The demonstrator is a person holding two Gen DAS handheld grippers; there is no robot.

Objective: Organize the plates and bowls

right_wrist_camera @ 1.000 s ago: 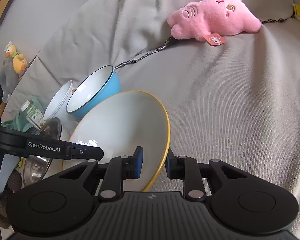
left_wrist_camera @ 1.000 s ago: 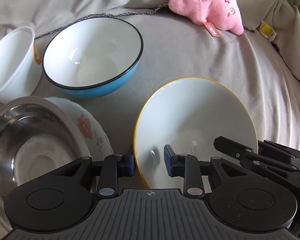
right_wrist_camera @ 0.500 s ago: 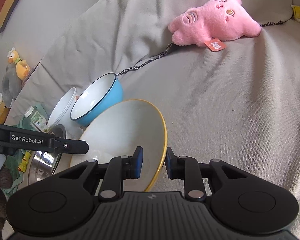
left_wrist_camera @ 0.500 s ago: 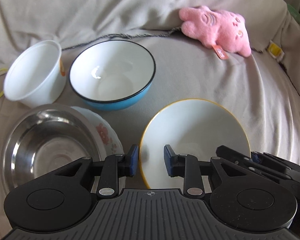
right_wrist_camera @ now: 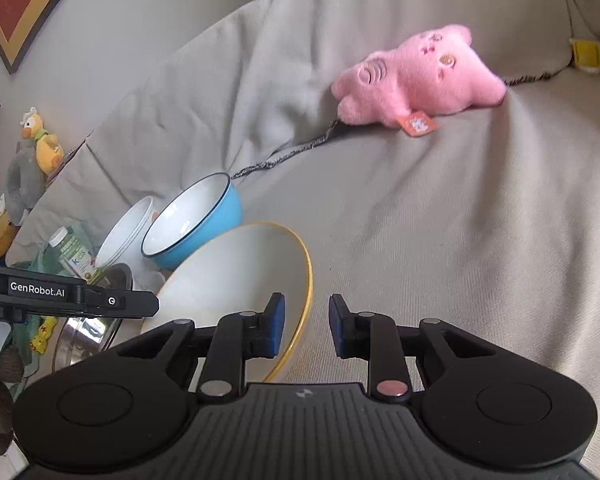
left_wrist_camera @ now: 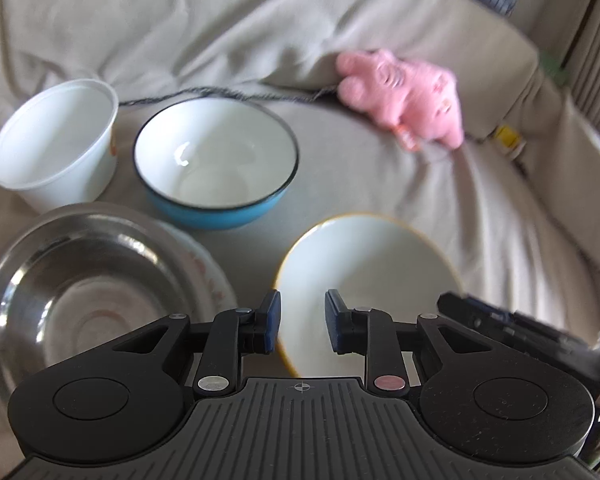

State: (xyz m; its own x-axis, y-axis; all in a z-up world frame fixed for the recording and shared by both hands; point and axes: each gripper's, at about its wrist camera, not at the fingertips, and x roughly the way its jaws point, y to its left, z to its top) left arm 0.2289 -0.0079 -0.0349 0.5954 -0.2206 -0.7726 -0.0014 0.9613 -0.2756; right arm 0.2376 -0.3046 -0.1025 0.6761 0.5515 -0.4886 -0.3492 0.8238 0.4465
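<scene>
on the sofa cover (right_wrist_camera: 440, 220), biggest first: steel bowl (left_wrist_camera: 80, 292) already nested on the floral plate (left_wrist_camera: 214, 276), so one stack looks done. yellow-rimmed plate (left_wrist_camera: 364, 264) lies alone beside it, w/ both tongs spread astride its rim, pinching nothing: left tongs (left_wrist_camera: 302, 322), right tongs (right_wrist_camera: 306, 330). blue bowl (left_wrist_camera: 216, 168) and white tub (left_wrist_camera: 56, 140) stand loose behind, near each other. roughly a third done imo; plate, blue bowl, tub left to stack.
</scene>
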